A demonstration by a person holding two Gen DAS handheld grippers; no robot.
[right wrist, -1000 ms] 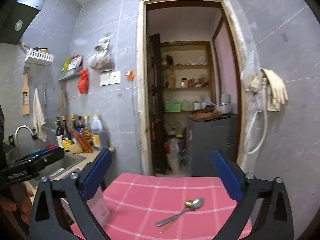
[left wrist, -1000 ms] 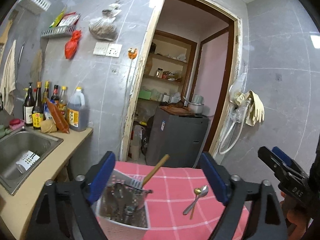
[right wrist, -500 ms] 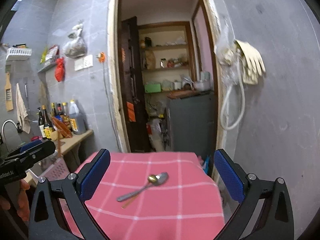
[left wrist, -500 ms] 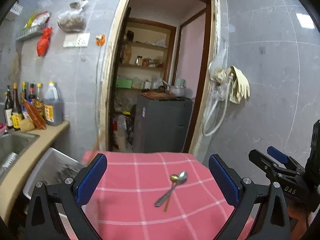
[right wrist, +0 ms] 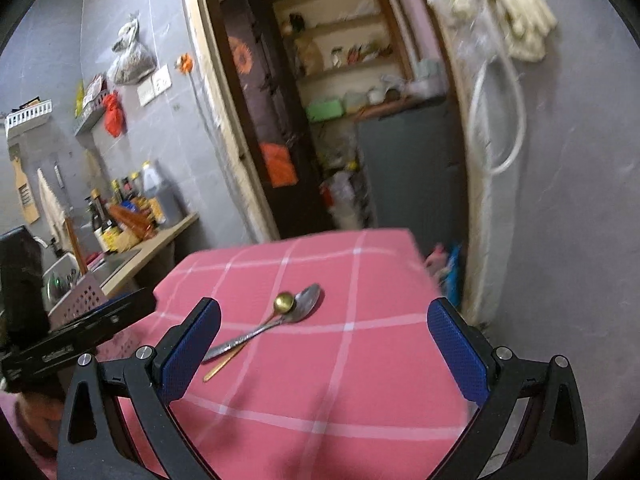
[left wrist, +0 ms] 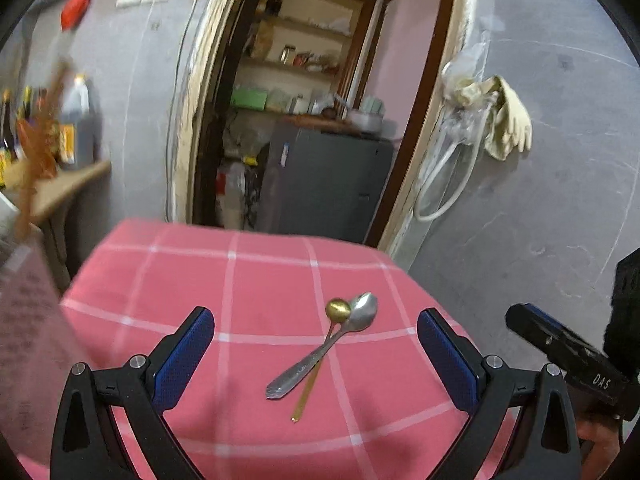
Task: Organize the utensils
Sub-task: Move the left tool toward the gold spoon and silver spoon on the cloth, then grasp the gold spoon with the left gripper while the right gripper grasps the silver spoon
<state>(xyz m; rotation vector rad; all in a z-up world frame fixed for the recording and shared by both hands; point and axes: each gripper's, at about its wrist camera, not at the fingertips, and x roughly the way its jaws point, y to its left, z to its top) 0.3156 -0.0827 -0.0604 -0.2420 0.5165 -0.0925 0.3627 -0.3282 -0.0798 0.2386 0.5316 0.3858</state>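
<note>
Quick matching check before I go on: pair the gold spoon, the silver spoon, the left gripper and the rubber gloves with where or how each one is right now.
Things:
1. gold spoon
2. silver spoon
3. left gripper
4. rubber gloves

Descriptions:
A. hanging on the wall beside the doorway
B. on the pink checked cloth, with the larger bowl
C. jaws wide open, nothing held
D. on the cloth, its thin handle passing under the other spoon's

Pairs: 1-D, 2-B, 3-C, 4-A
</note>
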